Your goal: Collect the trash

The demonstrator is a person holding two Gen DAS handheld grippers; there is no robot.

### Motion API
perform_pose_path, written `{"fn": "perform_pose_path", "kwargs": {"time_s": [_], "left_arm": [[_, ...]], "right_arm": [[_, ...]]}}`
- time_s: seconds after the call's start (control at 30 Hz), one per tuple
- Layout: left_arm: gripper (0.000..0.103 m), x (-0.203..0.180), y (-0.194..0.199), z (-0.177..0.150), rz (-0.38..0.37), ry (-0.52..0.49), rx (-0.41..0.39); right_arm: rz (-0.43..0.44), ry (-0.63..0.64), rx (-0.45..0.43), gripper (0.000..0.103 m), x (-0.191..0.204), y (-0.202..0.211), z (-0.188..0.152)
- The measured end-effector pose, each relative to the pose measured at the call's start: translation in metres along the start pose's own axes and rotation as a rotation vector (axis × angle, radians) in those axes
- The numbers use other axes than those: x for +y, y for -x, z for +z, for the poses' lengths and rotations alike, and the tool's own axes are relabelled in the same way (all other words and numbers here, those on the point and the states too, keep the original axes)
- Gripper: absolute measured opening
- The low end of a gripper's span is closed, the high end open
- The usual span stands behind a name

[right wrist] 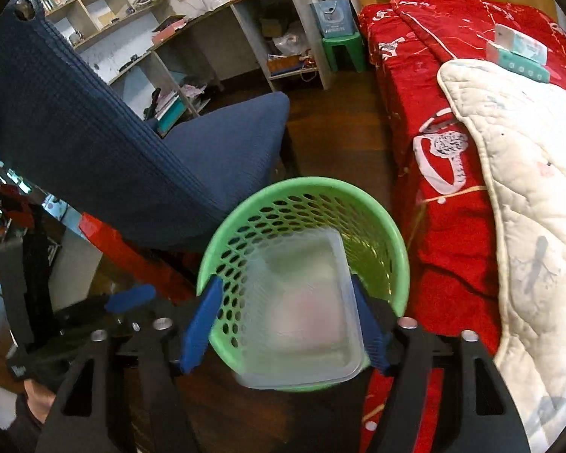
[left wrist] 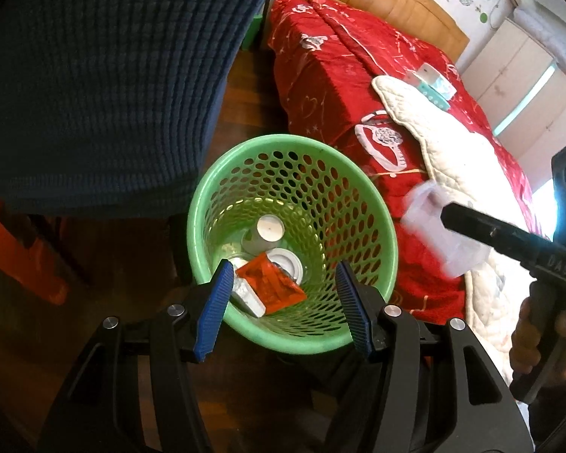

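We have the clear plastic tub (right wrist: 305,313) over the mouth of the green basket (right wrist: 392,234), which stands on the floor between the blue chair (right wrist: 94,120) and the bed with the red cover (right wrist: 445,196). The right hand-held gripper (right wrist: 286,324) has the tub between its blue pads; the tub is blurred and the right pad sits at its edge, so we cannot tell whether it is gripped or already let go. The left hand-held gripper (left wrist: 283,309) hangs released over the near rim of the basket with nothing between its jaws.

To do this step well, we judge that we should keep the tub centred over the opening and tilted a little downward, so that it slides in and does not catch on the rim. The basket is light and could tip if knocked, so the left one should stay clear of it or steady it.

Counting what we see: one basket, one tub, two hand-held grippers. Inside the basket lie one orange wrapper (left wrist: 271,283), one silver packet (left wrist: 247,294) beneath it, and two or three round white lids or cups (left wrist: 269,228); they overlap, so the count is unsure.
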State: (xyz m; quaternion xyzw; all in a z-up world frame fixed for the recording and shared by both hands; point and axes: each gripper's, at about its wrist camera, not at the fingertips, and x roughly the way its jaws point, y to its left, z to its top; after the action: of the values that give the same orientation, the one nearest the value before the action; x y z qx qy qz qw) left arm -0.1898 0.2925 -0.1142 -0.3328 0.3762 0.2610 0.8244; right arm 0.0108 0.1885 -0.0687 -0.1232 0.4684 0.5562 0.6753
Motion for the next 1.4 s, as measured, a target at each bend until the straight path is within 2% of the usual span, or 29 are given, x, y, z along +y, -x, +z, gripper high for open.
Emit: {"fn": "perform_pose_path", "kwargs": {"time_s": [0.23, 0.53, 0.73, 1.17, 1.23, 1.4], "left_arm": [[0.056, -0.008, 0.0, 0.001, -0.011, -0.013, -0.002], [0.057, -0.041, -0.004, 0.001, -0.039, -0.074, 0.009], [0.058, -0.069, -0.01, 0.003, -0.064, -0.122, 0.021], [0.061, -0.147, -0.029, 0.007, -0.125, -0.237, 0.061], [0.062, -0.163, -0.034, 0.008, -0.135, -0.256, 0.068], [0.062, -0.201, -0.044, 0.011, -0.16, -0.308, 0.08]], "right_arm": [[0.009, -0.007, -0.029, 0.07, -0.006, 0.013, -0.004], [-0.052, -0.065, -0.061, 0.074, -0.049, 0.053, -0.026], [-0.152, -0.123, -0.095, 0.075, -0.098, 0.093, -0.046], [-0.446, -0.245, -0.148, 0.075, -0.239, 0.192, -0.072], [-0.47, -0.252, -0.152, 0.081, -0.26, 0.206, -0.072], [-0.514, -0.234, -0.15, 0.086, -0.308, 0.235, -0.064]]}}
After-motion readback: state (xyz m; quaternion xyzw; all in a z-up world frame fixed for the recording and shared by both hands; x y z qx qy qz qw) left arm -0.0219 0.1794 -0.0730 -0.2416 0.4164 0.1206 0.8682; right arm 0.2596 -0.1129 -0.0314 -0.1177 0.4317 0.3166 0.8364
